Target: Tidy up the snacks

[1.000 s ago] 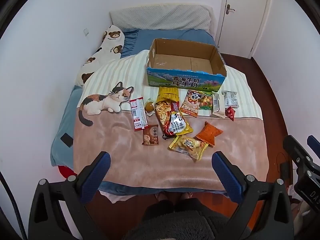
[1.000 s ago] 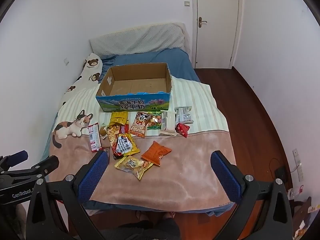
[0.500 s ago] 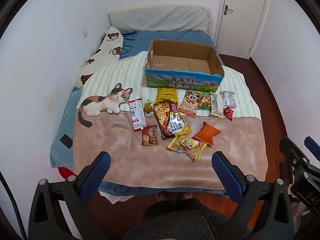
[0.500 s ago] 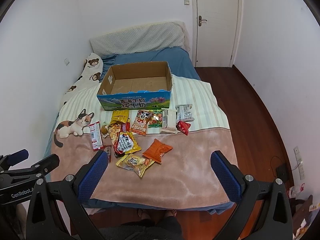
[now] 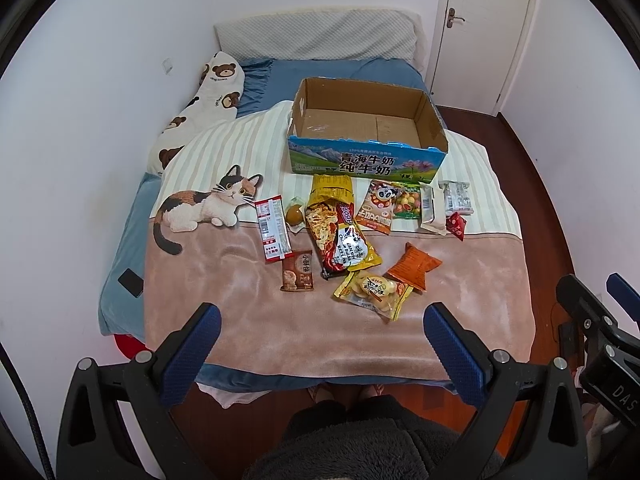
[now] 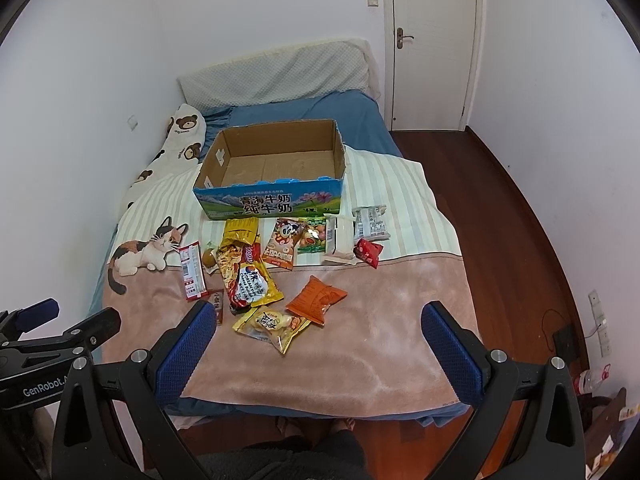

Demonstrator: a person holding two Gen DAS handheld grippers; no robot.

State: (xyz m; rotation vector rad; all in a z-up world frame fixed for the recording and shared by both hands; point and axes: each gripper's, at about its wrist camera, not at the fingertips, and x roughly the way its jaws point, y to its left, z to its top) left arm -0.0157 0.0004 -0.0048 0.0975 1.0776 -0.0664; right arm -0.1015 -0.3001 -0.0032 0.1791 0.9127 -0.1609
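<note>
- Two views, left wrist first: my left gripper [image 5: 320, 338] hangs over the near edge of the bed [image 5: 120, 248], fingers wide apart, gripping nothing.
- Snacks lie spread on the blanket [image 5: 280, 328] ahead of me, all outside the box [image 5: 366, 158], which sits further up the bed with its top open.
- Nearest me is the yellow pack [image 5: 374, 289], touching the orange pack [image 5: 414, 266] just right of it; the brown pack [image 5: 297, 271] sits to the left.
- Noodle bag [image 5: 340, 236] runs up the middle toward the box, with the red strip [image 5: 272, 229] on its left beside the printed cat [image 5: 204, 210].
- Panda pack [image 5: 378, 206] lies just below the box front.
- My right gripper [image 5: 600, 308] pokes in at the right edge.
- Right wrist now: my right gripper [image 6: 318, 334] is also spread wide and empty, above the blanket's near end.
- Yellow pack [image 6: 274, 326] and orange pack [image 6: 316, 300] sit between my fingertips; the box [image 6: 272, 196] is beyond them, snacks in a row at its front.
- My left gripper [image 6: 52, 322] shows at the left edge, fingers apart.
</note>
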